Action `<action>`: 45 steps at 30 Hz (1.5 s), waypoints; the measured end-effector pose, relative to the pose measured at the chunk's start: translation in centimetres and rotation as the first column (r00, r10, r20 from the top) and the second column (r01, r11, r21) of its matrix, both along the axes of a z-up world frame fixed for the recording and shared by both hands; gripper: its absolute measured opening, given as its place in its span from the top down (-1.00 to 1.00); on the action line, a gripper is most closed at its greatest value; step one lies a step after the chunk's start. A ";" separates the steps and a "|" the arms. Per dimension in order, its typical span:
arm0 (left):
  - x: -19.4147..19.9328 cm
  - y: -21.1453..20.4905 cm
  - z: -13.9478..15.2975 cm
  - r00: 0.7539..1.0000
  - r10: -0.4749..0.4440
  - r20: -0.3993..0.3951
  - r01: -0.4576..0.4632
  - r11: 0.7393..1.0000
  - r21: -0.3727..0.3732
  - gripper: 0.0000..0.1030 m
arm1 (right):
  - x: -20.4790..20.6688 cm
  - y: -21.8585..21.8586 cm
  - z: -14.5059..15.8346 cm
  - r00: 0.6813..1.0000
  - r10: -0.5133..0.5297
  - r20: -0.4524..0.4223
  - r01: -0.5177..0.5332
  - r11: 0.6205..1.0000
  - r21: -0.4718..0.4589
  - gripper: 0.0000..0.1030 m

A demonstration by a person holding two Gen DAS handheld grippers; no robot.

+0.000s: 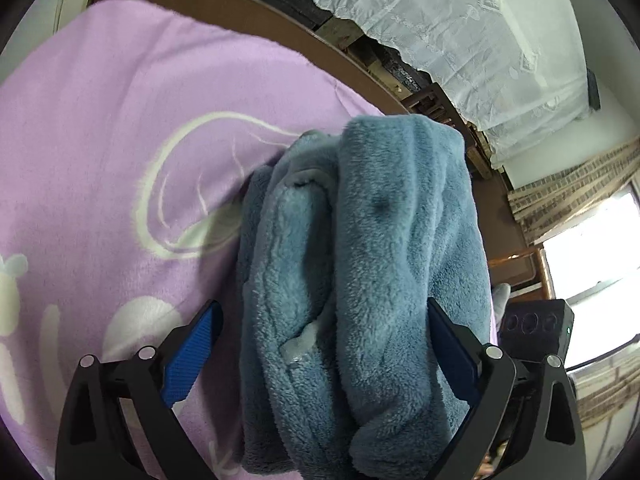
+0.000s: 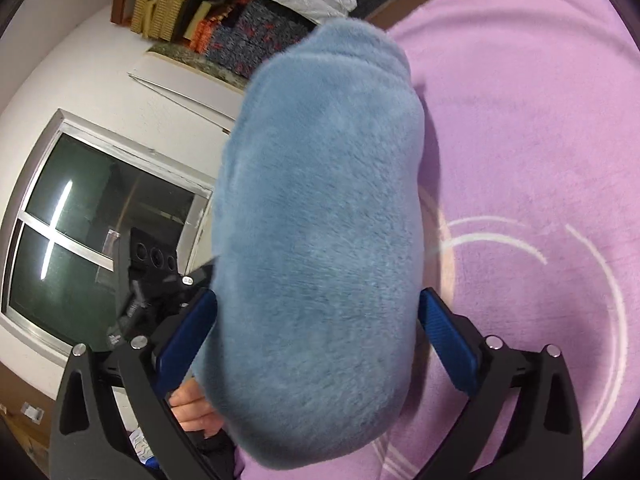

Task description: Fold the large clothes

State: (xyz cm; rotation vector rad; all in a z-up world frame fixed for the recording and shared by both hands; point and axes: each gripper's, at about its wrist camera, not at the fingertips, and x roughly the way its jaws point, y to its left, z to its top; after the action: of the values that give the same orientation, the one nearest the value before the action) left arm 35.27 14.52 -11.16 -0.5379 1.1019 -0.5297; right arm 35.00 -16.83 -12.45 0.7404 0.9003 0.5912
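Note:
A thick, fluffy blue garment (image 1: 360, 264) is bundled in folds between the fingers of my left gripper (image 1: 324, 320). The jaws stand wide, with the bundle filling the gap and touching the right pad (image 1: 448, 340); the left pad (image 1: 192, 352) stands a little apart from it. In the right wrist view the same blue garment (image 2: 320, 240) fills the gap of my right gripper (image 2: 318, 312), pressed between both blue pads (image 2: 188, 336). The bundle is held above a purple blanket (image 1: 100, 152).
The purple blanket with white swirls (image 2: 540, 160) covers the surface below. A brown wooden edge (image 1: 280, 20) borders it, with a white lace curtain (image 1: 460, 32) and windows (image 2: 80, 232) beyond. The other gripper's camera housing (image 1: 536, 328) sits close on the right.

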 end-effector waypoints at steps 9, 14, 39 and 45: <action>-0.6 -1.2 0.3 0.998 -0.053 0.044 0.053 0.999 -0.007 -0.54 | 0.2 1.3 0.1 0.997 -0.015 0.070 0.020 0.997 -0.071 -0.74; -1.1 -1.9 0.8 0.995 -0.070 0.073 0.070 0.998 -0.006 -0.45 | 0.6 1.6 -0.1 0.997 -0.028 0.077 0.032 0.998 -0.050 -0.50; -9.2 -4.6 6.1 0.968 -0.092 0.235 0.099 0.995 -0.018 -0.26 | -7.0 -0.8 4.3 0.984 -0.006 0.179 0.017 0.998 -0.062 -0.33; -13.1 -7.2 7.3 0.961 -0.116 0.250 0.125 0.992 -0.020 -0.26 | -11.3 -2.4 5.6 0.980 -0.003 0.198 0.018 0.997 -0.076 -0.33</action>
State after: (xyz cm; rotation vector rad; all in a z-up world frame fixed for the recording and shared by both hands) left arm 22.20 7.35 -3.88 -0.4239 0.8901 -0.7048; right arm 23.66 -19.23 -6.84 0.6041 0.7302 0.6058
